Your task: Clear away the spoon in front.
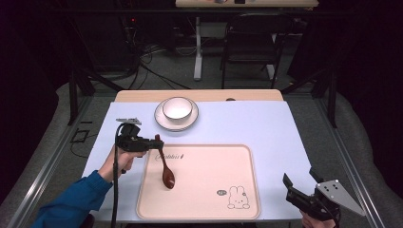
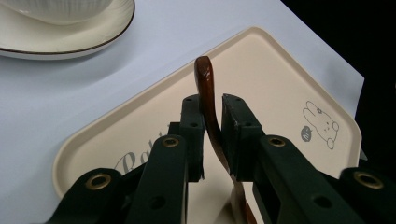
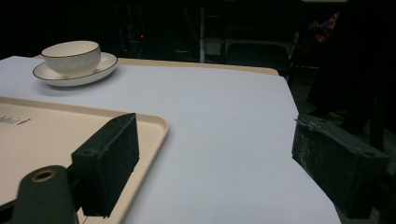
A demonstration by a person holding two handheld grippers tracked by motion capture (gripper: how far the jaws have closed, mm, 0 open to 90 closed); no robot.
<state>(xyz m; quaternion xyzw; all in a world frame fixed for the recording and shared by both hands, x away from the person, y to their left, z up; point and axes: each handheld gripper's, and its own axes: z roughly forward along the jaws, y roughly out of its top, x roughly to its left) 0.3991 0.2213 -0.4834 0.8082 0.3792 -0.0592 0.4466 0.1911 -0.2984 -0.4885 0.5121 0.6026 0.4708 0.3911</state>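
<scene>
Not much to read here tbh. The only writing is on the cream tray point(image 1: 199, 190): a cursive script word point(image 1: 168, 155) near its far left corner, too small and half covered to make out properly. In the left gripper view you can catch what looks like "Ro" or "Po" at the start point(image 2: 135, 161), the rest is hidden. Over by the tray's near right corner there's a bunny drawing point(image 1: 236, 198) with a little grey badge point(image 1: 221, 192) beside it, unreadable. No numbers or brands anywhere.

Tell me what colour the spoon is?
Dark reddish brown, glossy. The spoon shows best in the high view.
</scene>
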